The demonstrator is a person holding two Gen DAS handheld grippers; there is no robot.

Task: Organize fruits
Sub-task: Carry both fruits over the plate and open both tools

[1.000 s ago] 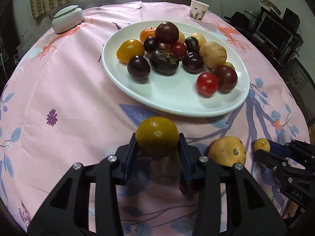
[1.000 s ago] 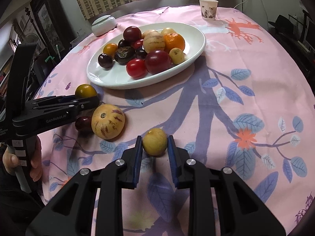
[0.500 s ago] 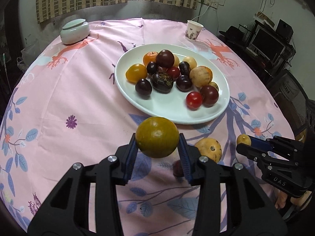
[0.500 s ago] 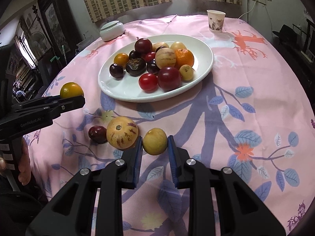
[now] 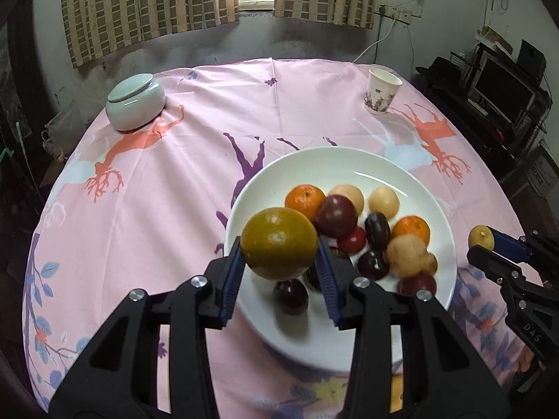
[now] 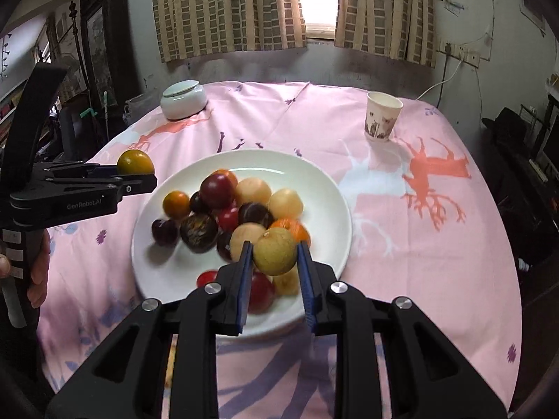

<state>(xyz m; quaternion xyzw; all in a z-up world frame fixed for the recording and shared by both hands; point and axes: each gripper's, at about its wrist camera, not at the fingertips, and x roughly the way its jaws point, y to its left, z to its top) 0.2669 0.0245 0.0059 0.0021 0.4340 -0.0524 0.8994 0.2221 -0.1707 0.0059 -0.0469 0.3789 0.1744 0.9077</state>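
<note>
Both fruits are in the carry step: the left gripper (image 5: pixel 279 269) clamps a round greenish-orange citrus (image 5: pixel 279 247), the right gripper (image 6: pixel 274 262) a small tan-yellow round fruit (image 6: pixel 275 251), above the near side of the white oval plate (image 5: pixel 429 195). Next, each needs a free spot, then a gentle release.

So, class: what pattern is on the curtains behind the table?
A brown-and-cream check on the curtains, clearest in the right wrist view.

On the table (image 6: pixel 436 244), the plate (image 6: pixel 335 209) of fruit sits before the jar (image 6: pixel 183 99) and cup (image 6: pixel 382 117).
</note>
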